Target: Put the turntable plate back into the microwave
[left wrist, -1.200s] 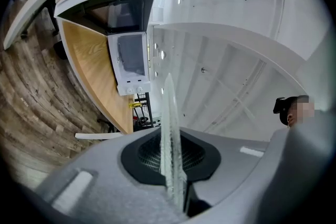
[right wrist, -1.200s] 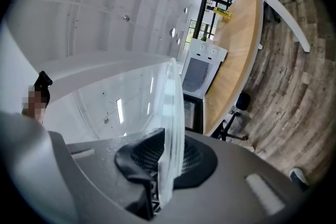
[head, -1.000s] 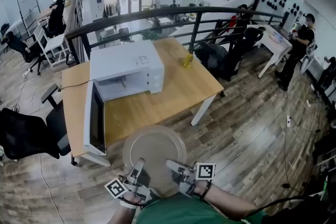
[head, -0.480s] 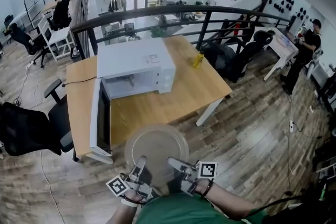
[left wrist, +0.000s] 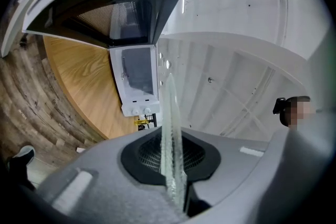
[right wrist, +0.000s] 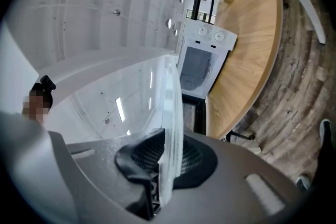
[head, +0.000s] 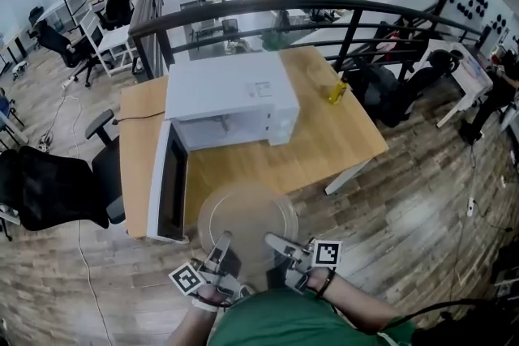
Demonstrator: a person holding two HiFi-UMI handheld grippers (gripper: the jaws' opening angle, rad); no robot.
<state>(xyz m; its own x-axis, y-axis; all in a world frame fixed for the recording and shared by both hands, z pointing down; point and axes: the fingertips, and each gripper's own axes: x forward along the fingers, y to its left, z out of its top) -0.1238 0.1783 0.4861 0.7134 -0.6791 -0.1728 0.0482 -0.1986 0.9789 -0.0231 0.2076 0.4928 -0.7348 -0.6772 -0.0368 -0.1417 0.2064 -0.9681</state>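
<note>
The round glass turntable plate hangs level in front of me, just off the near edge of the wooden table. My left gripper is shut on the plate's near left rim, and my right gripper is shut on its near right rim. In the left gripper view the plate stands edge-on between the jaws; in the right gripper view the plate does the same. The white microwave sits on the table, its door swung open to the left and its cavity facing me.
A yellow bottle stands on the table right of the microwave. Black office chairs stand left of the table. A dark railing runs behind it. Wooden floor lies to the right.
Both grippers have carried the plate forward toward the table. The table and microwave now appear larger and nearer, and the plate's far rim overlaps the table's near edge.
</note>
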